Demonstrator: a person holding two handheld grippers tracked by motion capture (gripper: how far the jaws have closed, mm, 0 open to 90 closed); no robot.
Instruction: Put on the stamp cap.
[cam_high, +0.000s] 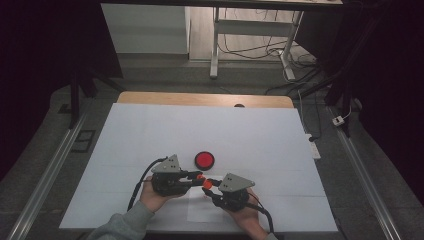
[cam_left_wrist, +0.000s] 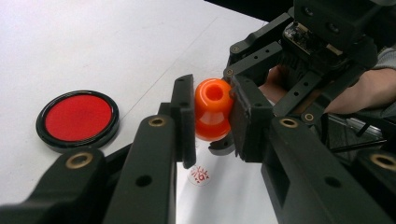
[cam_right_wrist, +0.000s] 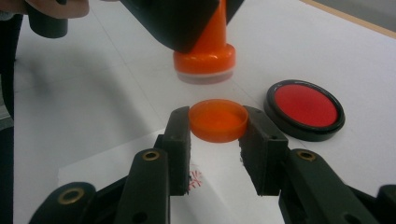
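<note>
White table (cam_high: 150, 130), ink pad (cam_high: 204, 160) beyond both grippers. Left gripper (cam_left_wrist: 212, 116) clamps the orange stamp (cam_left_wrist: 213, 109) upright, near the pad. Right gripper (cam_right_wrist: 218, 122) pinches its cap (cam_right_wrist: 218, 120) directly beneath the stamp's face, axes nearly aligned, slightly apart.

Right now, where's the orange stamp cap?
The orange cap sits clamped in the right claw, just below the orange stamp and left of the red ink pad.

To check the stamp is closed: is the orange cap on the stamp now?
No, the orange cap sits apart in the right claw, below the stamp.
</note>
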